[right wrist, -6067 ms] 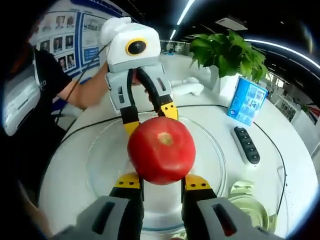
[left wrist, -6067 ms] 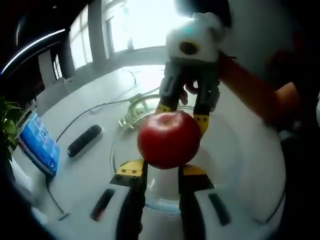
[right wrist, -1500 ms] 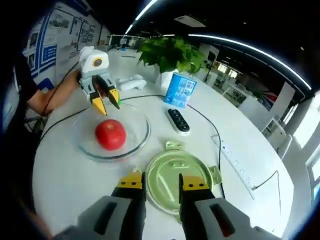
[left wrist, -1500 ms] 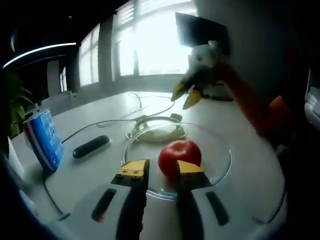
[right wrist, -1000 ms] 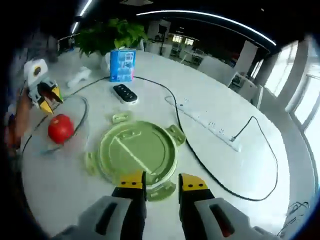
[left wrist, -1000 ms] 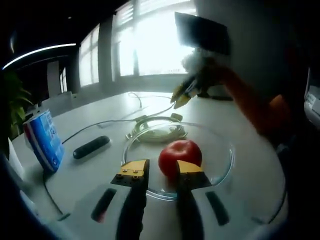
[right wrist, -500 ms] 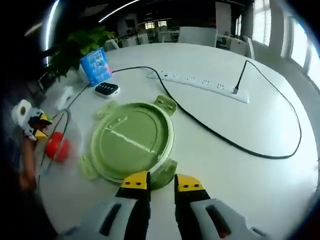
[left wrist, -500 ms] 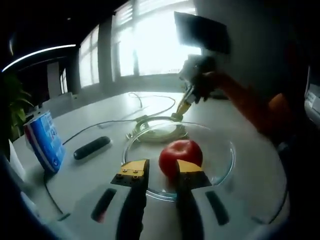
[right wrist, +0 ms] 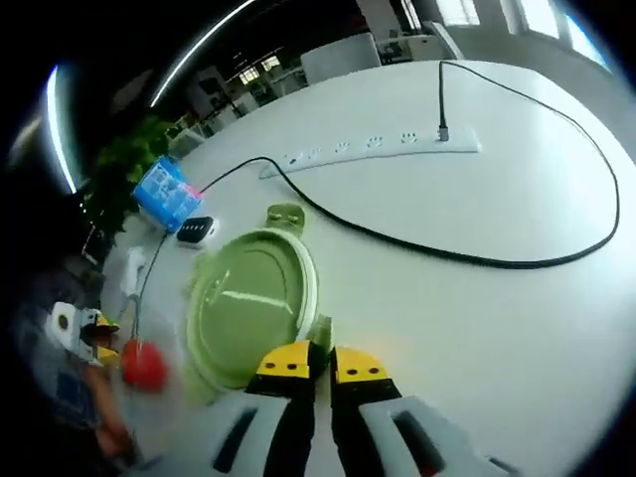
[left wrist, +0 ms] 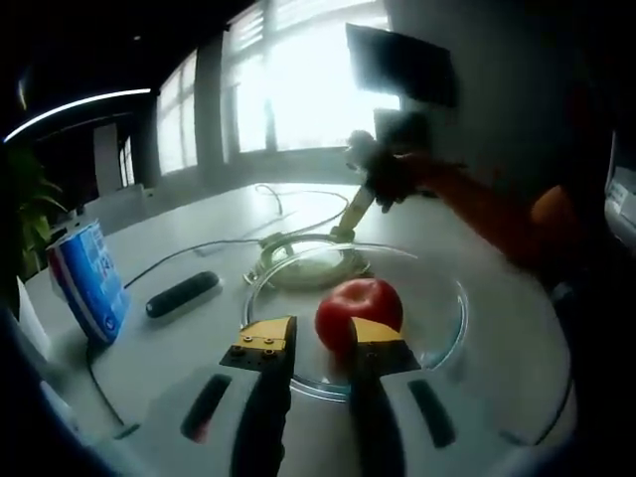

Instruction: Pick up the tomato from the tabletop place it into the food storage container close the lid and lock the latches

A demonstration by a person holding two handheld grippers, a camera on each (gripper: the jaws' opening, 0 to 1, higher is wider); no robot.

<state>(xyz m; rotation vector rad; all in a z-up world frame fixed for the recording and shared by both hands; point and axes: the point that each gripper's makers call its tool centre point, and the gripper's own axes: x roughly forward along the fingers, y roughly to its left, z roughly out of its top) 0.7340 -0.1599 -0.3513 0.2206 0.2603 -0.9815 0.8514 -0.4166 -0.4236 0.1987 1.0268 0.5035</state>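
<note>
While the right gripper [right wrist: 320, 360] pinches the lid [right wrist: 250, 303] rim (jaws nearly together), the left gripper [left wrist: 316, 338] — part open — flanks the tomato [left wrist: 359, 306].

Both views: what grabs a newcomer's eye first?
The red tomato sits in the clear glass bowl just past the left tongs, which stand open. In the right gripper view, the right tongs are nearly closed at a latch on the near edge of the green lid, which lies flat on the white table.
</note>
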